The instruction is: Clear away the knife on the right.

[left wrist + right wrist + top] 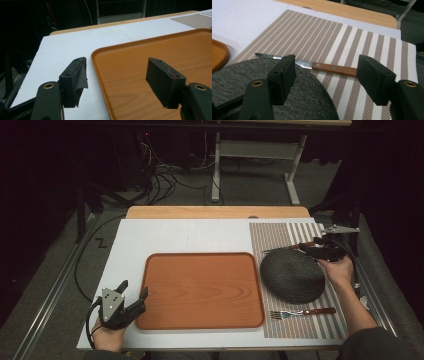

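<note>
- Knife [322, 66] lay on the striped placemat [352, 42], just behind the dark plate [312, 100], blade pointing toward the tray [202, 290].
- Right gripper [325, 75] hovered above it, jaws wide apart, holding nothing.
- Left gripper [117, 77] sat at the tray's near left corner, jaws wide apart, empty.

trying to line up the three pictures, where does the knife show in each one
High view: the knife lies on the striped placemat just beyond the dark plate, near the right gripper.
Left gripper view: I can't find it there; the orange tray and a far corner of the placemat show.
Right gripper view: centre, beyond the open jaws, wooden handle to the right.
Shared landmark: the striped placemat.
</note>
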Motion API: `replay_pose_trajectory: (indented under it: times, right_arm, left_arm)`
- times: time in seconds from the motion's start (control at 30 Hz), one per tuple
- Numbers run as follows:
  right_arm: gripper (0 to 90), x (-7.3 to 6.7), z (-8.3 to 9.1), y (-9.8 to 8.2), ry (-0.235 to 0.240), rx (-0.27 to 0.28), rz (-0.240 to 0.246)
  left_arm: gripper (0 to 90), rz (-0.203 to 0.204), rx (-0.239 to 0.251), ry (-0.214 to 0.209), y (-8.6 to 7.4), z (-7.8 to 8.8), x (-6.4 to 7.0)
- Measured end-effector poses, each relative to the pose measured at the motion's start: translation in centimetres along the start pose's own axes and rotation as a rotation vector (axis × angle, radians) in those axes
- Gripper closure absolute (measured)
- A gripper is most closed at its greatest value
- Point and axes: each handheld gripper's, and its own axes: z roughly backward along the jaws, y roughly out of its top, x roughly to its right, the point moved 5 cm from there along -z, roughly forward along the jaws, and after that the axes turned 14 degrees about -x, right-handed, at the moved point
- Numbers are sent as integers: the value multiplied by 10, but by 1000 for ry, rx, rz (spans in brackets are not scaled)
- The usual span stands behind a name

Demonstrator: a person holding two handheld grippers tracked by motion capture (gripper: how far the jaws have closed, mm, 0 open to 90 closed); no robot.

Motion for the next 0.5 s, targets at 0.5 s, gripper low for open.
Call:
replay_pose_trajectory:
  times: [0.5]
  right_arm:
    - [436,10,-20,4,-2,-67,48]
  left_arm:
    - [329,10,-19,24,-9,8,-7]
